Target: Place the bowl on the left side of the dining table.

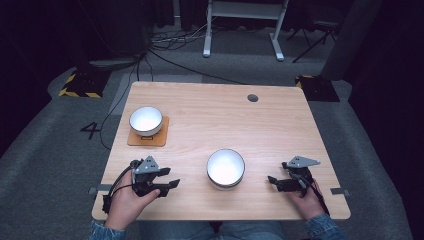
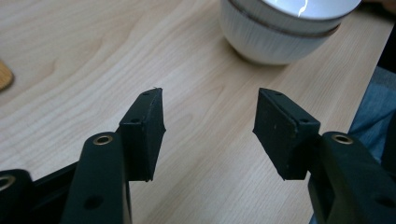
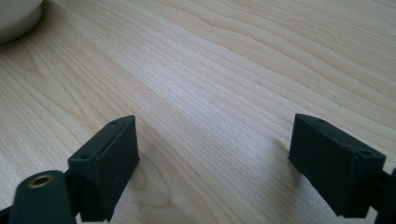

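The left gripper (image 1: 173, 184) and the right gripper (image 1: 270, 180) both rest low over the table (image 1: 280, 125), jaws apart and holding nothing. Between them stands a white bowl (image 1: 226, 168). A second bowl (image 1: 145, 120) sits on a wooden coaster (image 1: 161, 138), farther on the left.

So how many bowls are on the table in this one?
2. One bowl sits on a wooden coaster at the far left; the other bowl stands on bare table near the front, between the two grippers. None seems hidden.

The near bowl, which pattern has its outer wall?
The near bowl is white with fine vertical ribs and a dark band under the rim, best seen in the left gripper view.
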`<state>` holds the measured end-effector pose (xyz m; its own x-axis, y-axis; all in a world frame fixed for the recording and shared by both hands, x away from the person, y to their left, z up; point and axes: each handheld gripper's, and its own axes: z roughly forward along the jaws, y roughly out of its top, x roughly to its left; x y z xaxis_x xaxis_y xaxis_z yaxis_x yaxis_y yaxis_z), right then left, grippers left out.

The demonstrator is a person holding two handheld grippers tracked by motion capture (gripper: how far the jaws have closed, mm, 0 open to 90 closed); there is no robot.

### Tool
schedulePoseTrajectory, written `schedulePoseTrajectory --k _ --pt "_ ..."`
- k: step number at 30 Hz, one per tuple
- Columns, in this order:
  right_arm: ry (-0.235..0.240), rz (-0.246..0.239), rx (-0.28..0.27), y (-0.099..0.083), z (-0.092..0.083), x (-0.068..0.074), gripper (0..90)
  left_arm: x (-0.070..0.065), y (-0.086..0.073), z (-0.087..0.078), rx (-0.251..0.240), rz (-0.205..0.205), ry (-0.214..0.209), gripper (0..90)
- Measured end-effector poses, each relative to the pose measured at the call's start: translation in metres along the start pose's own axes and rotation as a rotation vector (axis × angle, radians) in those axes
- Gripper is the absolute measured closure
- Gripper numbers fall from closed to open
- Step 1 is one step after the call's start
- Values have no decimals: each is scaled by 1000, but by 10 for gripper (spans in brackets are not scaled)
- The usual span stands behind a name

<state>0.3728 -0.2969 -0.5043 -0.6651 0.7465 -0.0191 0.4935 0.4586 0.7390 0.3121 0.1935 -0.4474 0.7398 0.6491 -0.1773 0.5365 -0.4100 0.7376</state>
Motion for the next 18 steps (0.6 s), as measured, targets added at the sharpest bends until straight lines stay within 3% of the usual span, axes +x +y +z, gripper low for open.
schedulePoseTrajectory --k 4,9,18 --pt "0 0 -1 0 0 0 157 3 -8 8 27 23 22 406" --pt "0 1 0 0 0 0 157 6 -16 19 58 24 18 367" --pt "0 1 0 0 0 0 157 11 -26 35 117 81 49 270"
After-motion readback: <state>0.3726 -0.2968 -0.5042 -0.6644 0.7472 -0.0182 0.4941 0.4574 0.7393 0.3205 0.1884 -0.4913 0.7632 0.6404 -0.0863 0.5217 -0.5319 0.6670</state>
